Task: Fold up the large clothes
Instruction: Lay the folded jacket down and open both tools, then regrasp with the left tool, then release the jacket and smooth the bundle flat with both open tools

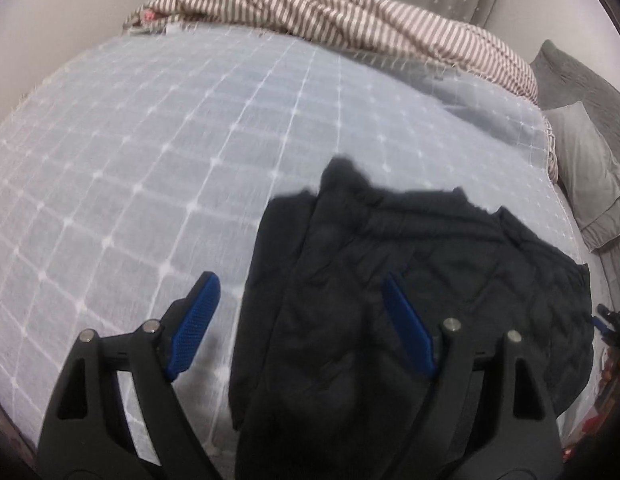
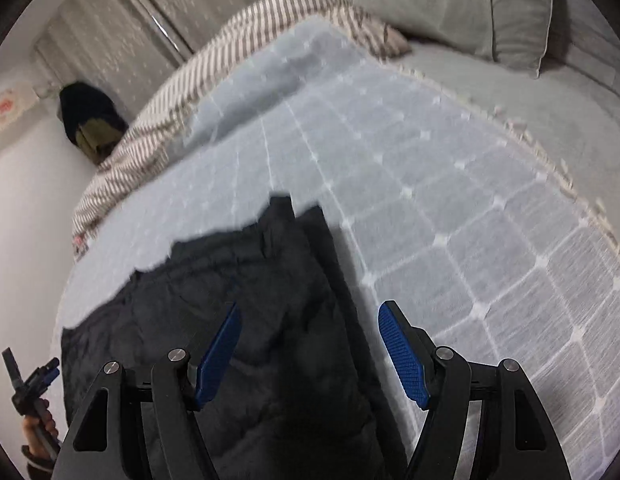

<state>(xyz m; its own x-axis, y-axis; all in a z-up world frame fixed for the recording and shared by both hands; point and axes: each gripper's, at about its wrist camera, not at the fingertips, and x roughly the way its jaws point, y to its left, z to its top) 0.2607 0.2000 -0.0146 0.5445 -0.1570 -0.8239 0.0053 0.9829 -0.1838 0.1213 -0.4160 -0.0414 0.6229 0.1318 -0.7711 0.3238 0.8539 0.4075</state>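
A dark quilted jacket [image 1: 409, 280] lies partly folded on a light blue grid-patterned bedspread [image 1: 170, 152]. My left gripper [image 1: 298, 292] is open and empty, hovering over the jacket's left edge. In the right wrist view the same jacket [image 2: 238, 300] lies left of centre on the bedspread [image 2: 449, 208]. My right gripper [image 2: 310, 316] is open and empty over the jacket's right edge. The right gripper also shows at the right edge of the left wrist view [image 1: 611, 322], and the left gripper at the lower left of the right wrist view [image 2: 30, 380].
A striped blanket [image 1: 329, 16] is bunched along the far side of the bed. Grey pillows [image 1: 581, 168] lie at the right, also showing in the right wrist view [image 2: 469, 4]. Curtains [image 2: 150, 12] and a white wall stand behind. A dark bag [image 2: 90, 120] hangs by the wall.
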